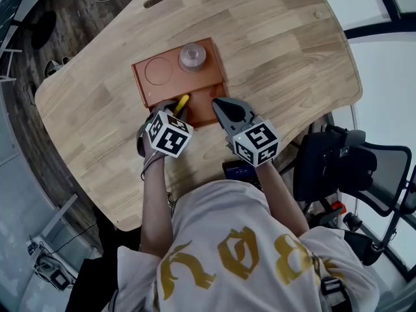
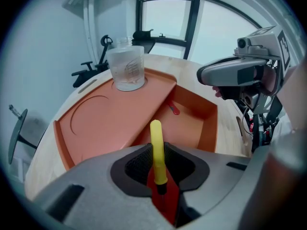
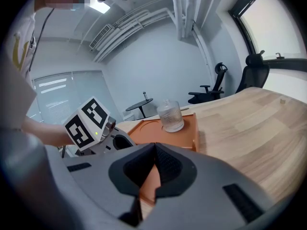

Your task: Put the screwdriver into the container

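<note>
**Screwdriver being held over the container, release not yet made**

Screwdriver (image 2: 156,138) is sitting pinched, yellow end forward, between the jaws of the left tool (image 2: 155,164), which is hovering at the near edge of the orange container (image 2: 207,124), above its deep compartment. A small red item (image 2: 173,109) is lying in that compartment, and a clear jar (image 2: 126,68) is standing on the raised shelf beside it. The right tool (image 3: 154,152) is idling close by over the bench (image 1: 279,57), jaws together on nothing. I'm judging the carry nearly done: the next move is calling for a slight lowering, then parting the left jaws.

The left tool (image 2: 158,164) is hiding the lower end of the yellow plastic screwdriver (image 2: 156,138) between its pinching jaws. Ahead of it, a small red object (image 2: 173,109) is lying, too small to identify.
</note>
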{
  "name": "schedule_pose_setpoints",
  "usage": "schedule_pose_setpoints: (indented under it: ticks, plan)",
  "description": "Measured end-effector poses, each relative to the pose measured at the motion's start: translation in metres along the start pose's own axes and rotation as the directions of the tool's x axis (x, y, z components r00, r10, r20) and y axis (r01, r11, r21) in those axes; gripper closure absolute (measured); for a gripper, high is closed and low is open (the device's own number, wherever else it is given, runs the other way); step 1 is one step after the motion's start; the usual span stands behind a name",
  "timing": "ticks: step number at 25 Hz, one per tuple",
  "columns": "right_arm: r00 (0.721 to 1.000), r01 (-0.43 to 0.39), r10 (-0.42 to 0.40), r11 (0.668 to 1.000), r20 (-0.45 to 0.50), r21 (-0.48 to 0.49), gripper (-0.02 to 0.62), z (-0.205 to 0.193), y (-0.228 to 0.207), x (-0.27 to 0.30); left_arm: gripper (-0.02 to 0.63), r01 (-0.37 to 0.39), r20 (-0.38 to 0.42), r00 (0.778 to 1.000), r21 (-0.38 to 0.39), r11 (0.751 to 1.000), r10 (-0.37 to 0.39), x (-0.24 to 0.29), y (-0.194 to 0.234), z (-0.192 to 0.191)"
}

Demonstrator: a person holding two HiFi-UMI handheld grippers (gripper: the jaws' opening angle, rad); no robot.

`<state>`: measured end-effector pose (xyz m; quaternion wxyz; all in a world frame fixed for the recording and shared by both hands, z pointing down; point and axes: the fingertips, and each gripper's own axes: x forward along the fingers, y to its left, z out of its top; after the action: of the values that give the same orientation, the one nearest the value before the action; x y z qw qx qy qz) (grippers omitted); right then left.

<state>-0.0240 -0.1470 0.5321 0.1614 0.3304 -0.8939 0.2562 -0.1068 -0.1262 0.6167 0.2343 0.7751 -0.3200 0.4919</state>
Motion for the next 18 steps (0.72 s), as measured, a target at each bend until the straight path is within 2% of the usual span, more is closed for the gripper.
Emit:
schedule_pose_setpoints:
  ticks: [10, 15, 18]
  plan:
    - [0.998, 0.035, -0.035, 0.999, -0.047, -0.013, 0.584, -0.009, -0.009, 0.005, 0.53, -0.014, -0.1, 0.995, 0.054, 0.998, 0.019, 0.015, -0.006, -0.001]
    - [0.998, 0.054, -0.055, 0.998, -0.042, -0.014, 0.584, -0.01, -0.012, 0.001, 0.531, -0.027, -0.123, 0.992, 0.048, 0.999, 0.033, 0.022, -0.008, -0.004]
    - [0.997, 0.064, -0.064, 0.998, -0.044, -0.01, 0.584, -0.012, -0.017, -0.002, 0.531, -0.008, -0.133, 0.991, 0.039, 0.999, 0.013, 0.027, -0.01, -0.005]
